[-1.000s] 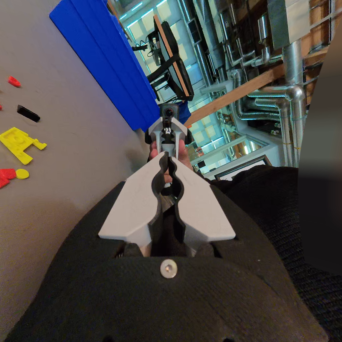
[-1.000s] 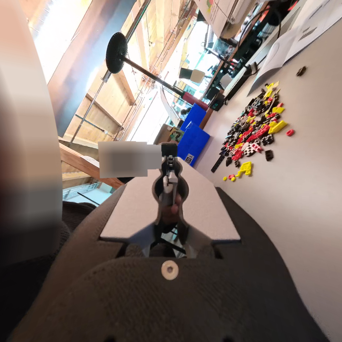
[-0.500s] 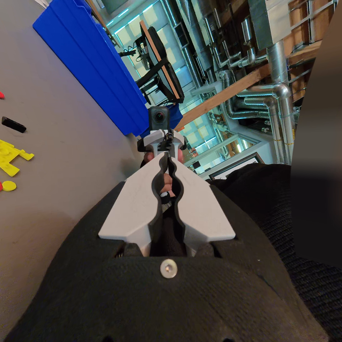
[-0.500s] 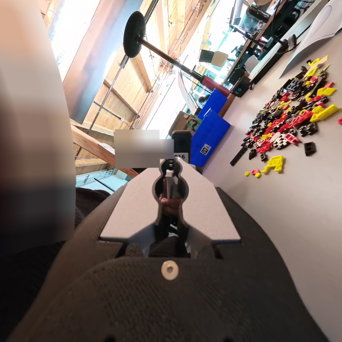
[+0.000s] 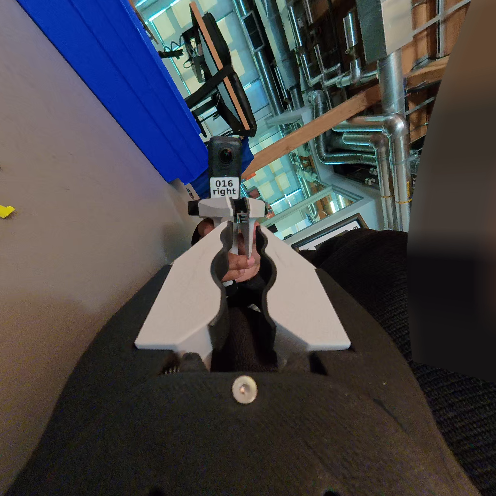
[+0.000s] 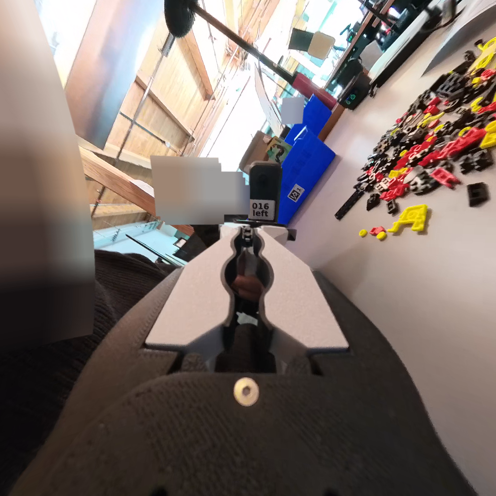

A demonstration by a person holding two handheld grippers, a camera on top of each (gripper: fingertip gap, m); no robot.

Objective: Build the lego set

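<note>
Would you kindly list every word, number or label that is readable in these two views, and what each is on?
I do not quote writing; here is where it stands.
Left wrist view: white label on the black camera, legible.
Right wrist view: second white label on the other camera, legible.
Code sticker on the blue bin: mostly a pattern.
Paper sheets: too blurred.

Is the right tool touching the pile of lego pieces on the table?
No, the pile of lego pieces lies far off to the side of the right tool, which points at the left tool.
</note>
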